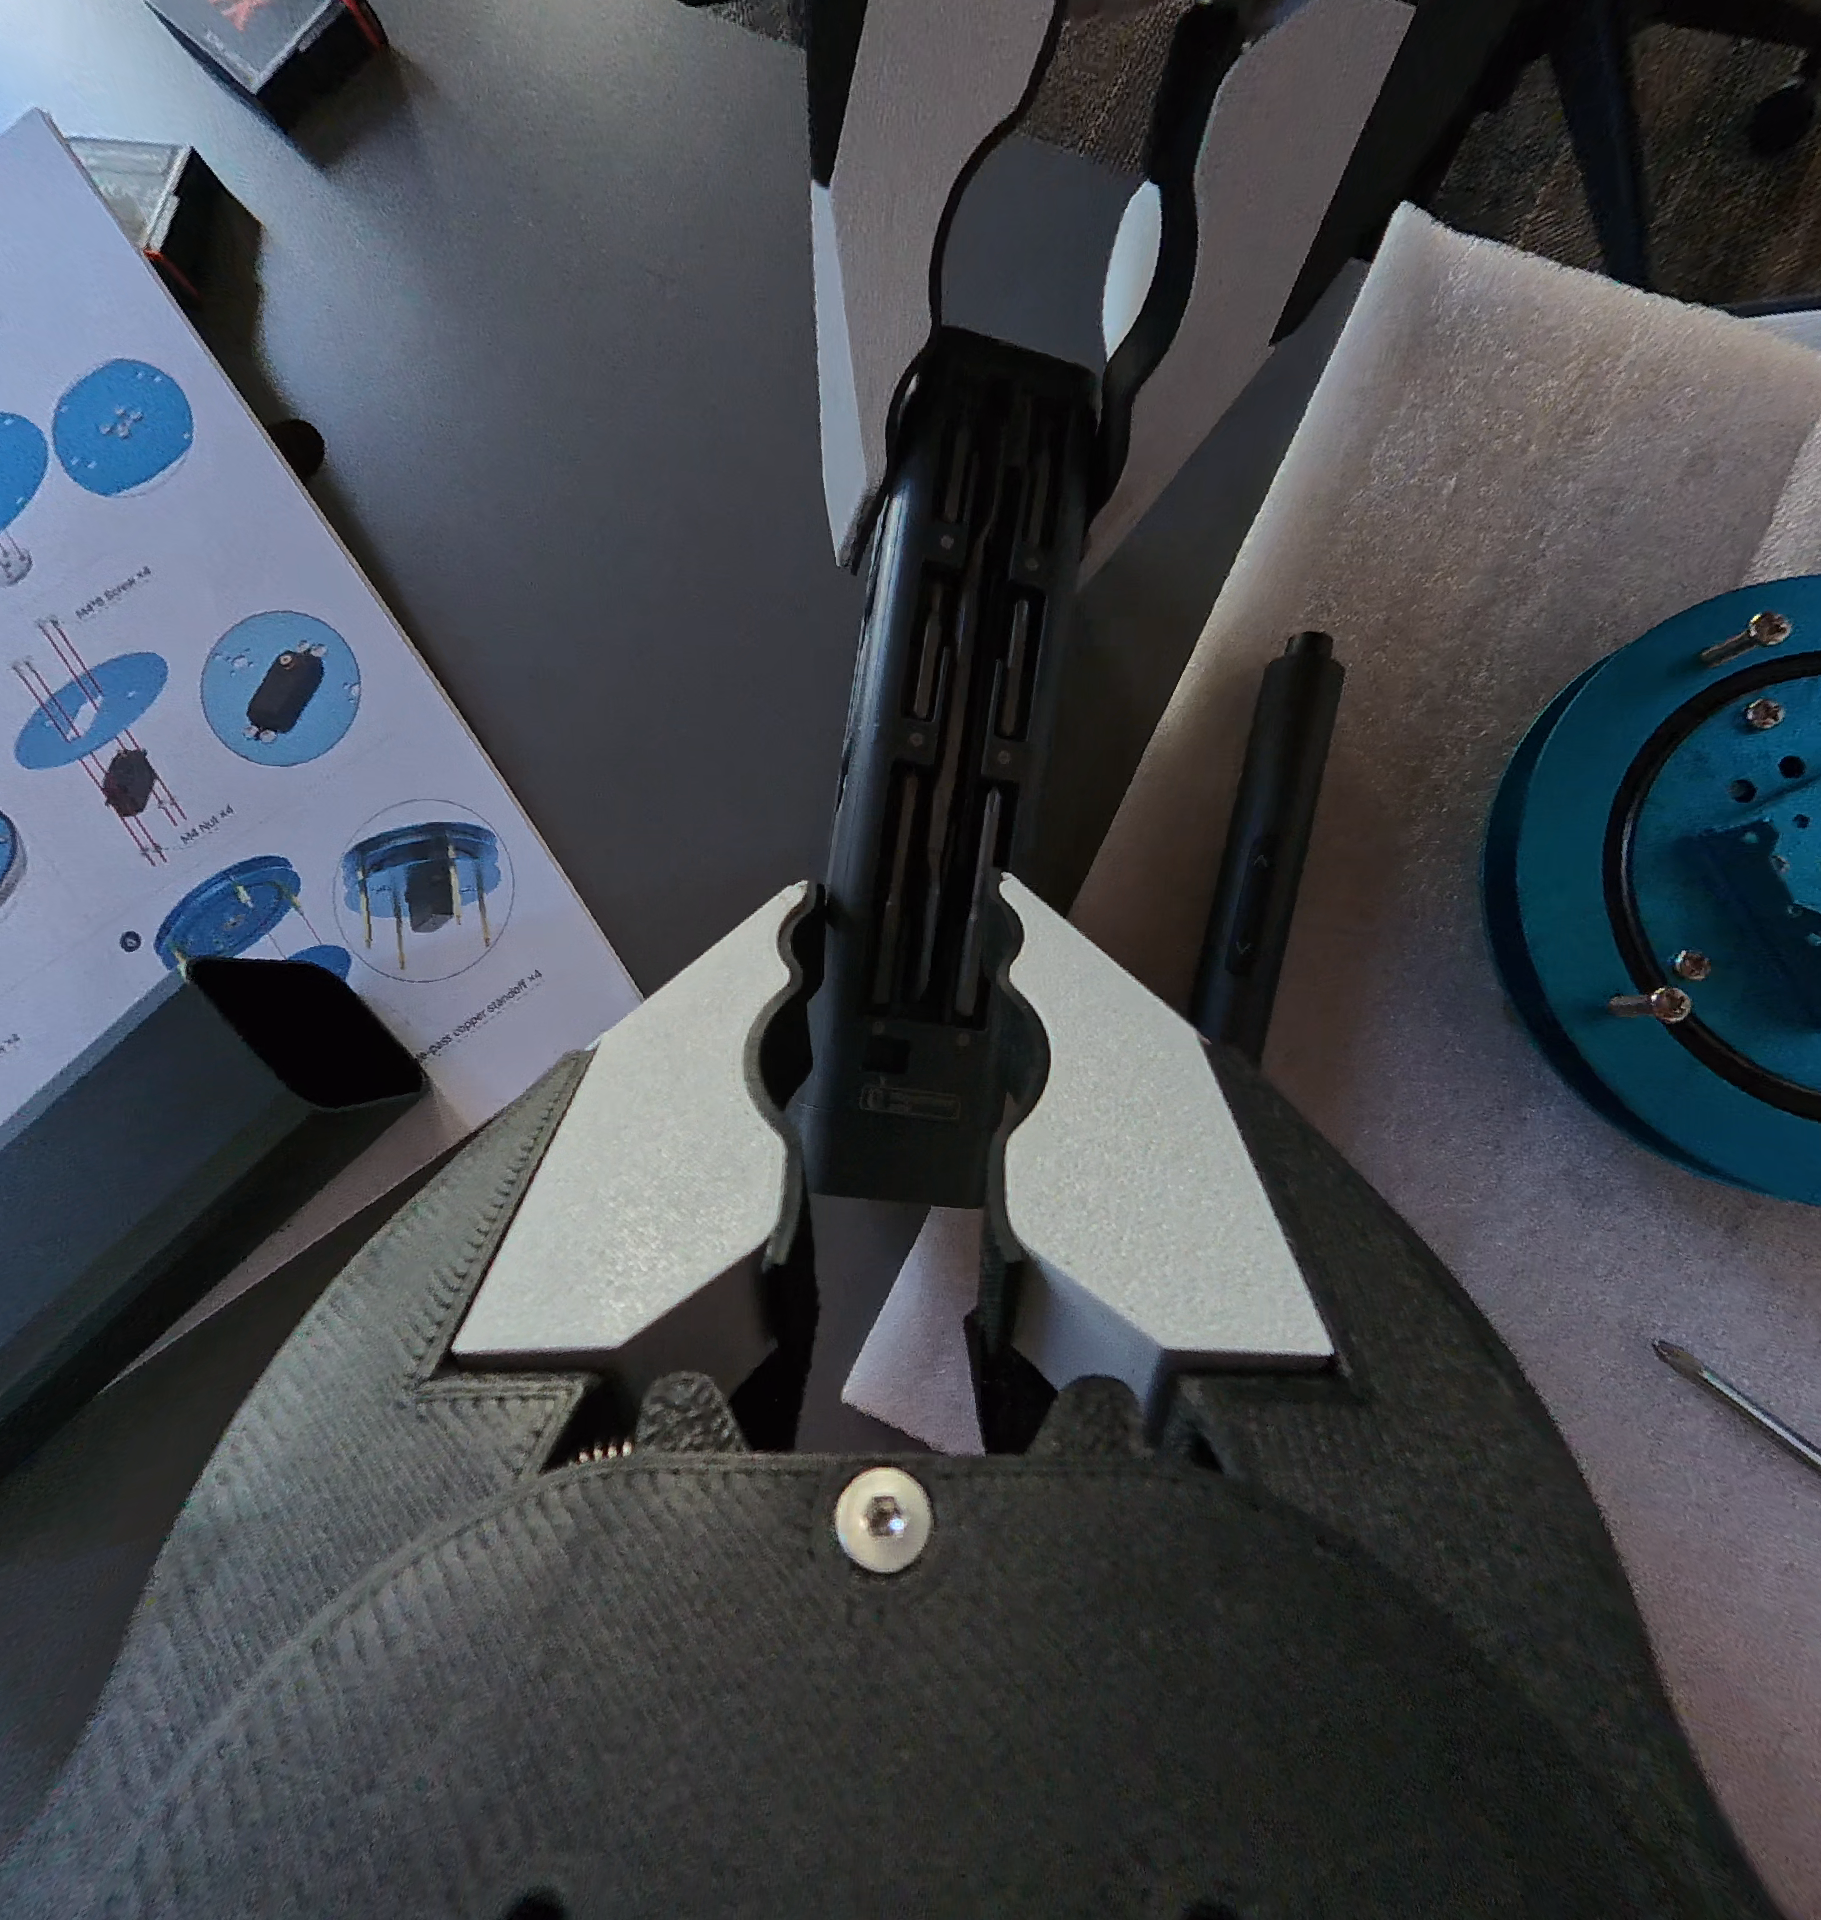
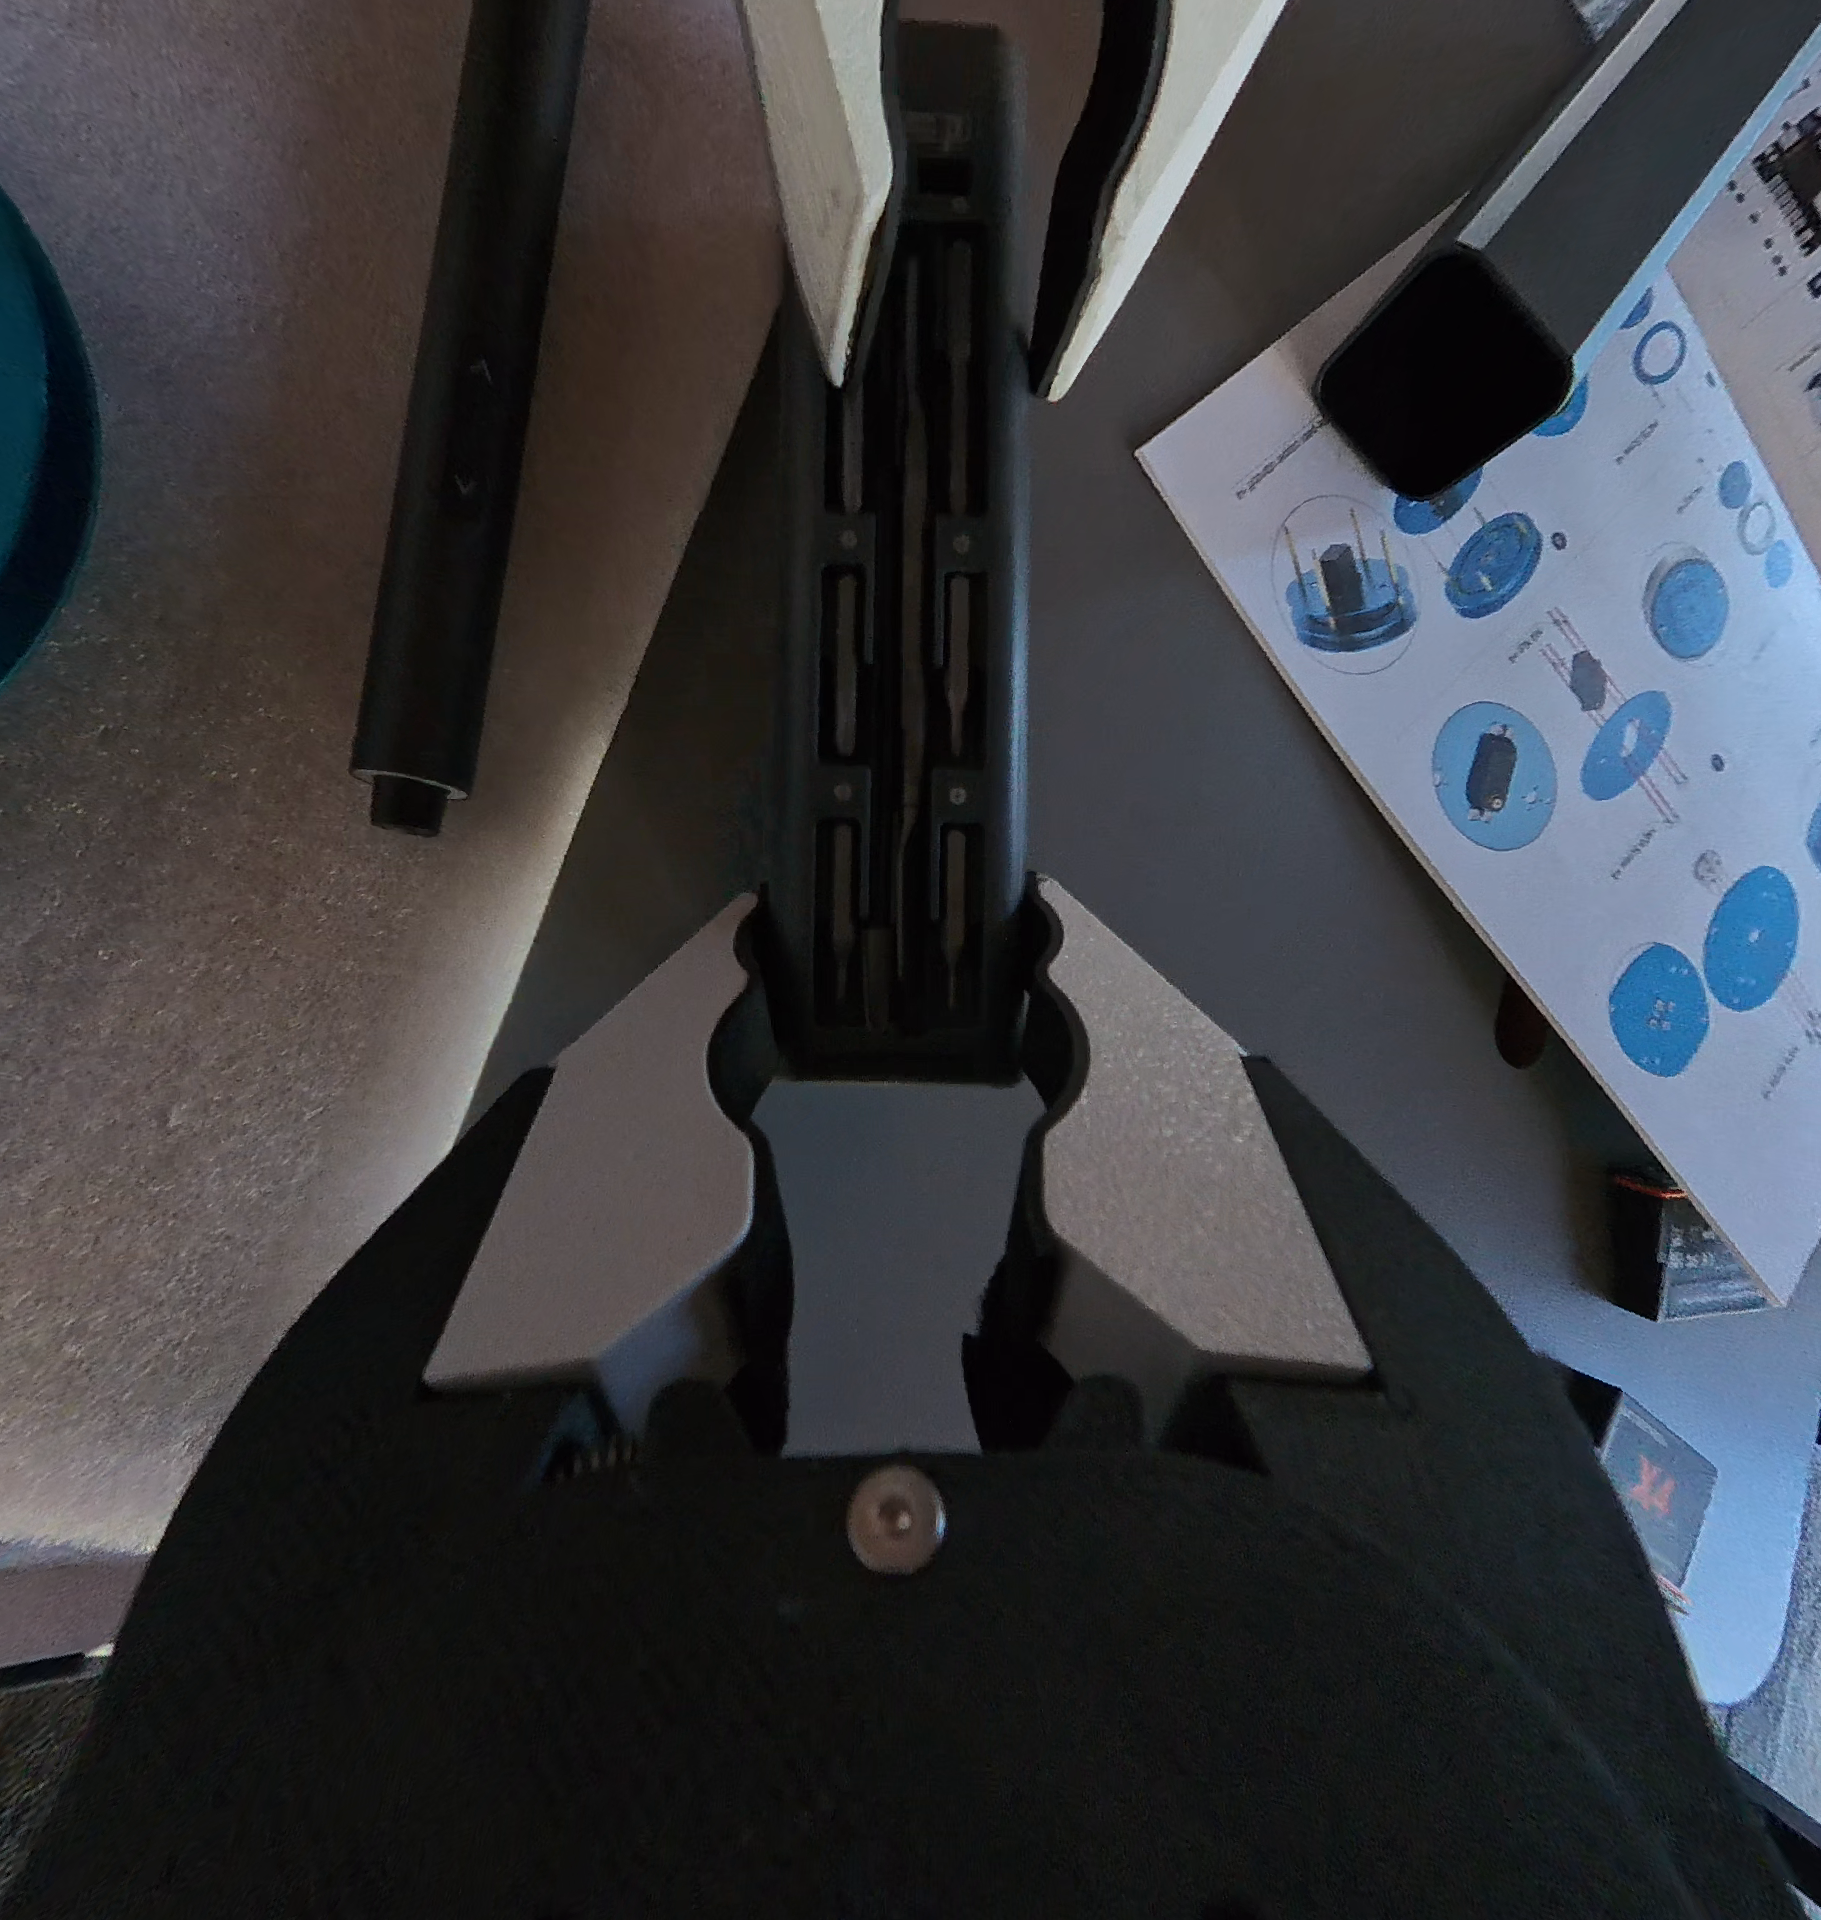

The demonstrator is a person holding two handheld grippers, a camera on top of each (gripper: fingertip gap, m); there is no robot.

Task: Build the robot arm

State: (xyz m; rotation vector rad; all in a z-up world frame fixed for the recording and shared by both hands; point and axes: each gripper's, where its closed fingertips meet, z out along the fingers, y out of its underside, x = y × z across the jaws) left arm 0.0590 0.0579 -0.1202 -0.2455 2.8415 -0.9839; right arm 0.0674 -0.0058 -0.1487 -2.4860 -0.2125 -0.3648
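Note:
A long black bit tray with several screwdriver bits in slots is held above the grey table between both grippers. My left gripper is shut on its near end. My right gripper is shut on the opposite end of the tray. Each gripper shows at the far end of the tray in the other's view: the right one in the left wrist view, the left one in the right wrist view. A black electric screwdriver handle lies on white foam just right of the tray; it also shows in the right wrist view.
A blue round metal base with screws sits on the white foam sheet at right, a loose bit near it. An illustrated instruction sheet lies at left, with a dark sleeve case on it. Small black boxes stand behind. Some 8 cm of space lies between my two pairs of fingers. The left tips stand about 6 cm off the black electric screwdriver handle. The right camera catches it too, in the right wrist view.

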